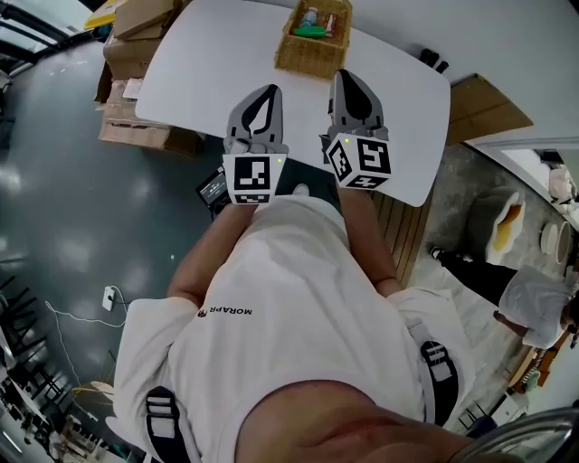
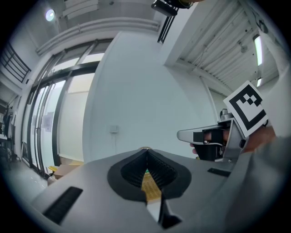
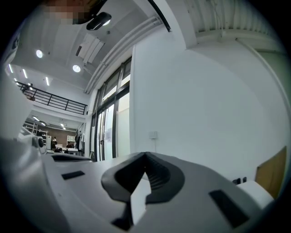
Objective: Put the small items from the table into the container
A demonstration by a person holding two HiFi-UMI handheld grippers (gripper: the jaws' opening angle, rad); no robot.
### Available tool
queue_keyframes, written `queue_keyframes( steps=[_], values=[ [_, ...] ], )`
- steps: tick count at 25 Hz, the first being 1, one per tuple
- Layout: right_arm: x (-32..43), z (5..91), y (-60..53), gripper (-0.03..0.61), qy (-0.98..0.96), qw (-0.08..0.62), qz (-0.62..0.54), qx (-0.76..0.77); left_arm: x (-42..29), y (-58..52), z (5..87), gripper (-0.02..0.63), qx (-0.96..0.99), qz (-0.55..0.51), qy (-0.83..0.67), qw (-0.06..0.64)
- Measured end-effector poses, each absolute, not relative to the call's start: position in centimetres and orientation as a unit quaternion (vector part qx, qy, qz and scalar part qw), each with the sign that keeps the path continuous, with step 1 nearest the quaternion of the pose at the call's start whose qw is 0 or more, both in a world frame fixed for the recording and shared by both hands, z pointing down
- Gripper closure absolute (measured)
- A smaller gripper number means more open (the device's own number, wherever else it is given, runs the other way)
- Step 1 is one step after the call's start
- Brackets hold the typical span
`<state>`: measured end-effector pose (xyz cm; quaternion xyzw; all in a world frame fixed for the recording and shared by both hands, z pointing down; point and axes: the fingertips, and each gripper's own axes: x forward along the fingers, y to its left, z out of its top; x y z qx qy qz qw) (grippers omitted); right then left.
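A wicker basket (image 1: 288, 60) stands at the far side of the white table (image 1: 199, 77). A green item (image 1: 308, 32) and a small bottle (image 1: 310, 15) lie inside it. No loose small item shows on the tabletop. My left gripper (image 1: 270, 90) hangs over the table's near edge, its jaws shut with nothing between them. The right gripper (image 1: 345, 78) is beside it, a little closer to the basket, also shut and empty. In the left gripper view the shut left gripper (image 2: 146, 152) frames a sliver of wicker basket (image 2: 150, 186), and the right gripper (image 2: 182, 135) shows alongside. The right gripper view shows the right gripper (image 3: 145, 157) pointing level at a wall.
Cardboard boxes (image 1: 136, 36) are stacked left of the table and a flat carton (image 1: 484, 108) leans at its right. Small dark objects (image 1: 434, 61) sit past the table's far right corner. Another person (image 1: 534, 298) is at the right on the floor.
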<state>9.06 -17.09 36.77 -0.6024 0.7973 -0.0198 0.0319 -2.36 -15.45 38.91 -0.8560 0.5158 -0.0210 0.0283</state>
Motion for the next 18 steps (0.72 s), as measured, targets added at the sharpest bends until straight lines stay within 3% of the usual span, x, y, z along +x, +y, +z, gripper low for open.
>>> queue_keyframes(
  steps=[18],
  values=[
    [8.3, 38.9, -15.1, 0.566, 0.804, 0.006, -0.026, -0.595, -0.7, -15.6, 39.3, 0.611, -0.866, -0.014, 0.5, 0.021]
  ],
)
